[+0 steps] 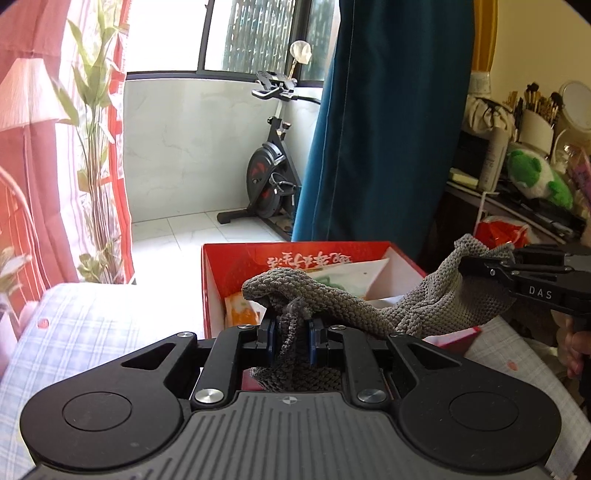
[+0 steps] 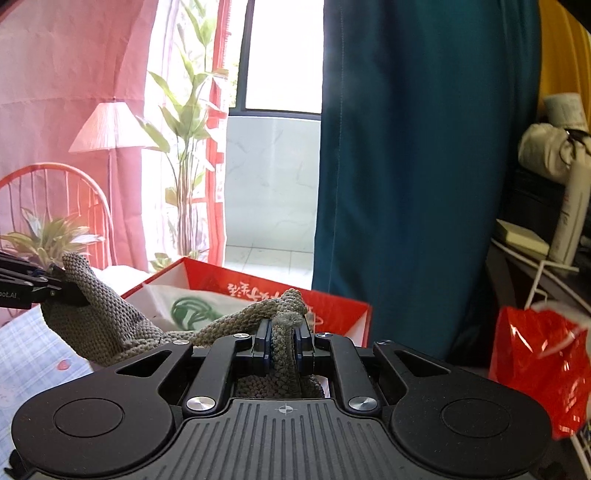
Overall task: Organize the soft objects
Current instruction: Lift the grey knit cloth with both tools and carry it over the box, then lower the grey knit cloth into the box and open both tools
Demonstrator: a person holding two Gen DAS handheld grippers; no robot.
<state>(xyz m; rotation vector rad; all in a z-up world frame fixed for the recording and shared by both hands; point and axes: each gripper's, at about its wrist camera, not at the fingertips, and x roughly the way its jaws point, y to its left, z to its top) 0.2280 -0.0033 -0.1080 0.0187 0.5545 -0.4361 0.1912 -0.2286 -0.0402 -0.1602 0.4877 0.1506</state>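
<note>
Grey knitted cloth (image 1: 332,299) hangs stretched between both tongs, the left gripper (image 1: 291,336) and right gripper (image 2: 283,341) each clamped tight on a bunched end. Beyond, at twelve o'clock, an open red cardboard box (image 1: 236,258) sits under the cloth on a pale checked sheet (image 1: 92,325).

daylight thru window (image 1: 166,33), blown out | pink cast on curtain (image 2: 74,55) | fisheye bend + dark corners

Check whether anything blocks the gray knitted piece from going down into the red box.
Nothing visible does. The gray knitted piece, clamped by the left gripper and right gripper, hangs over the open red box.
</note>
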